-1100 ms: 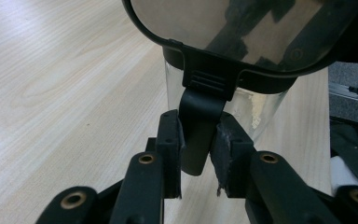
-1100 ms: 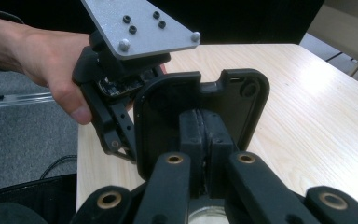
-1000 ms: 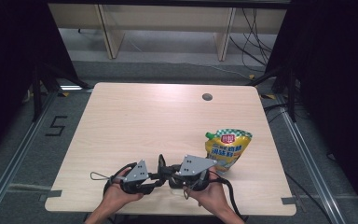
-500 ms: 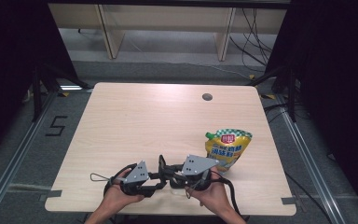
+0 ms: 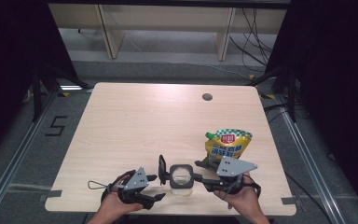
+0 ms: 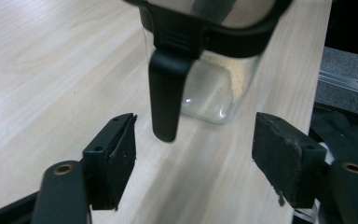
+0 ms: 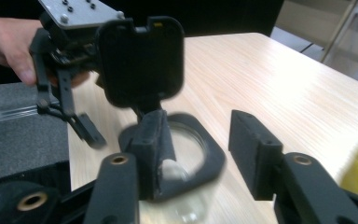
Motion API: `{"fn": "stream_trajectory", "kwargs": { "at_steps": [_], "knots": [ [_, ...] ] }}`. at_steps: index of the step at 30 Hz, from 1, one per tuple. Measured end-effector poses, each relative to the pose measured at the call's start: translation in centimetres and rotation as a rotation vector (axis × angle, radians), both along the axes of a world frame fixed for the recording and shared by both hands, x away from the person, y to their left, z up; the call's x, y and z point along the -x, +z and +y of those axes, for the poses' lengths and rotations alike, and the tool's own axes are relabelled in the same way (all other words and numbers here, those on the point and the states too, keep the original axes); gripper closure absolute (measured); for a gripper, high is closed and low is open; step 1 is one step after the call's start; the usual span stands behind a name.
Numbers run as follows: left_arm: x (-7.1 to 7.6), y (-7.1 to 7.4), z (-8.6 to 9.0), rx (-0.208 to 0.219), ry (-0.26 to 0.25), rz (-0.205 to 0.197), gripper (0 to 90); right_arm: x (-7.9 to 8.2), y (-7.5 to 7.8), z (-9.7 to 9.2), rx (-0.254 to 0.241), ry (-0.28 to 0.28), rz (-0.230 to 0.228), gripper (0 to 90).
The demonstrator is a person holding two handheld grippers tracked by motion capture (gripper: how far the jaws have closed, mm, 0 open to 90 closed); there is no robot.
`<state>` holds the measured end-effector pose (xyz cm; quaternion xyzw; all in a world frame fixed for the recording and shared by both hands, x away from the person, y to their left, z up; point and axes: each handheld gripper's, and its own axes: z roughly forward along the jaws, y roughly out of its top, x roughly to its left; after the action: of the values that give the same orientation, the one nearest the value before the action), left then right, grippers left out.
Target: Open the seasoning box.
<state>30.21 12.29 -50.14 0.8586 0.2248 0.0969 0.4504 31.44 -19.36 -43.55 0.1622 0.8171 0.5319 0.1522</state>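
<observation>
Jar [image 5: 181, 179]: clear, black rim, stands near front edge of surface [image 5: 135, 126], betw. both grippers. Lid [image 5: 161, 169] flipped up on jar's left side. Pouch [image 5: 227, 145] lies just behind right gripper, partly covered by it.

Left gripper [image 6: 196, 154]: fingers spread, just been opening; nothing pinched. Lid tab hangs betw. them, no contact. Jar top cut off at upper edge in left gripper view.

Right gripper [image 7: 200, 149]: fingers spread, just been opening; nothing pinched. Jar rim blurred; left finger [image 7: 156, 154] overlaps it, contact can't be told. Jar base cut off.
</observation>
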Motion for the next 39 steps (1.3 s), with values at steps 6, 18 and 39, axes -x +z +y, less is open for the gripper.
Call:
{"fn": "stream_trajectory", "kwargs": {
  "at_steps": [6, 18, 39],
  "knots": [
    [0.7, -0.5, 1.0, 0.002, 0.063, 0.004, 25.1, 0.7, -0.5, -4.0, -0.026, -0.084, -0.006, 49.0],
    [1.5, -0.6, 1.9, 0.012, 0.117, 0.007, 24.4, 2.1, -1.4, -9.9, -0.093, -0.276, 0.075, 48.2],
    [1.5, -0.7, 1.6, 0.018, 0.111, 0.020, 24.5, -1.3, -4.0, -13.1, -0.098, -0.413, 0.120, 23.4]
  ]
}}
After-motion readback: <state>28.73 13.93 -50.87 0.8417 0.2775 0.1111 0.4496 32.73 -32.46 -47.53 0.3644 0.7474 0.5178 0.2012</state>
